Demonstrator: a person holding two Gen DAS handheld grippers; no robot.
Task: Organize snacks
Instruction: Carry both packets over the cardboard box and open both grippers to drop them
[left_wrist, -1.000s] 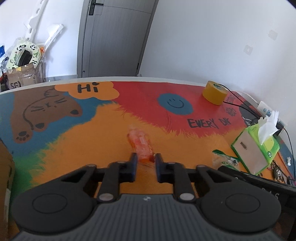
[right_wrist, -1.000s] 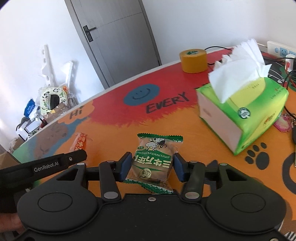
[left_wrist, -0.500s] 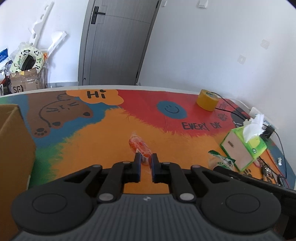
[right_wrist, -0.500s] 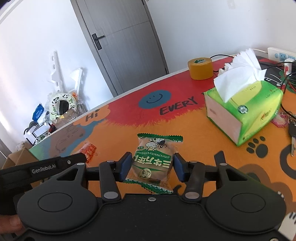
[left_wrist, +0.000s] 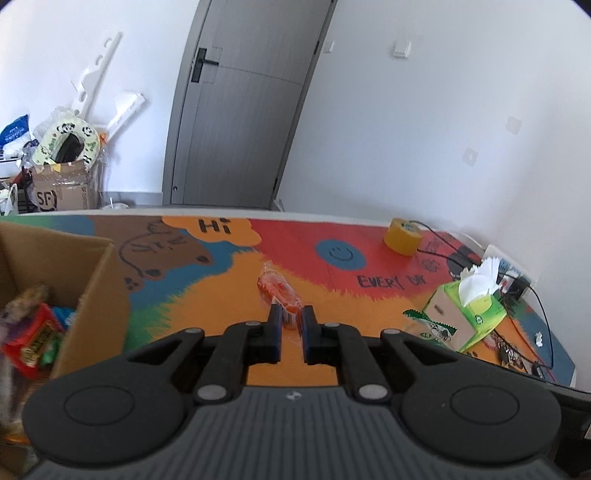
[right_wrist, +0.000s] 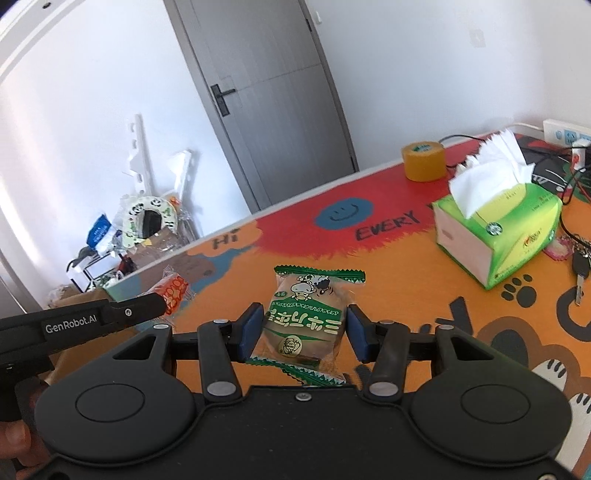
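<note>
My left gripper (left_wrist: 290, 320) is shut on the near end of an orange snack packet (left_wrist: 276, 286), lifted off the colourful table mat. In the right wrist view the same orange packet (right_wrist: 173, 290) sticks out past the left gripper's black fingers (right_wrist: 146, 306). My right gripper (right_wrist: 306, 325) is shut on a green-and-clear wrapped cake (right_wrist: 306, 317), held above the mat; that cake's green edge (left_wrist: 424, 325) shows at the right of the left wrist view. An open cardboard box (left_wrist: 92, 280) with several snacks inside stands at the left of the left wrist view.
A green tissue box (right_wrist: 498, 236) and a yellow tape roll (right_wrist: 423, 162) stand on the mat's right side, with keys (right_wrist: 580, 266), cables and a power strip (right_wrist: 567, 134) beyond. A grey door (left_wrist: 243, 110) and floor clutter (left_wrist: 62, 162) lie behind the table.
Both grippers have risen and pulled back from the table with their snacks. The left closed tight on the orange packet, and the cardboard box has come into its view at left.
</note>
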